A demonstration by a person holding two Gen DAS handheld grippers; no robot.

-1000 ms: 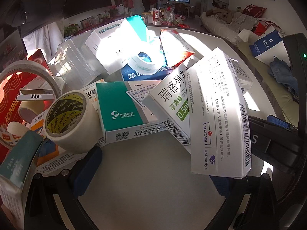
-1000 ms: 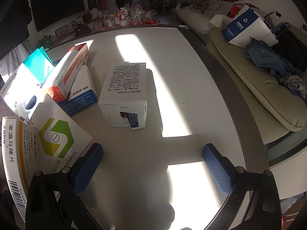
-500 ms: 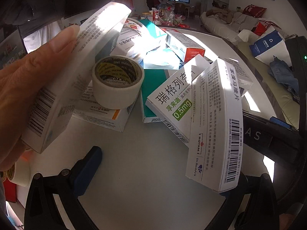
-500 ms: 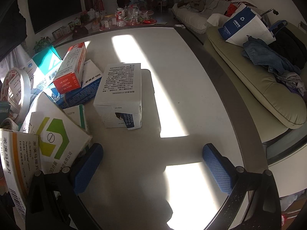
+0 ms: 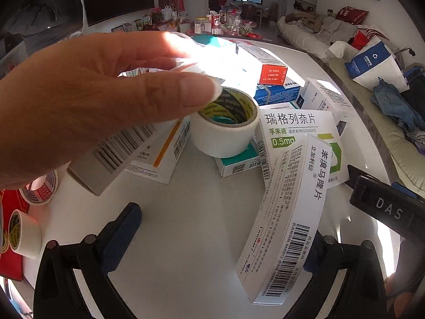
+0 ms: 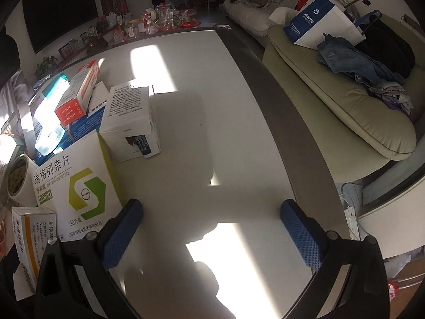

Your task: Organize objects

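A pile of medicine boxes covers the white table. A person's hand reaches in from the left and holds a white barcoded box over the pile. A white tape roll sits on a teal box. My left gripper is open, and a tall white barcoded box stands against and hides its right finger. The green-logo box leans behind it. My right gripper is open over bare table, beside the green-logo box and a white box.
More tape rolls and a red pack lie at the left. A red-ended box tops a blue one. The table's dark edge borders a sofa with clothes and a blue-white bag. A person stands far back.
The hand with the white box has come further right, over the tape roll. The pile sits closer to the left gripper. The right gripper has drawn nearer the green-logo box.
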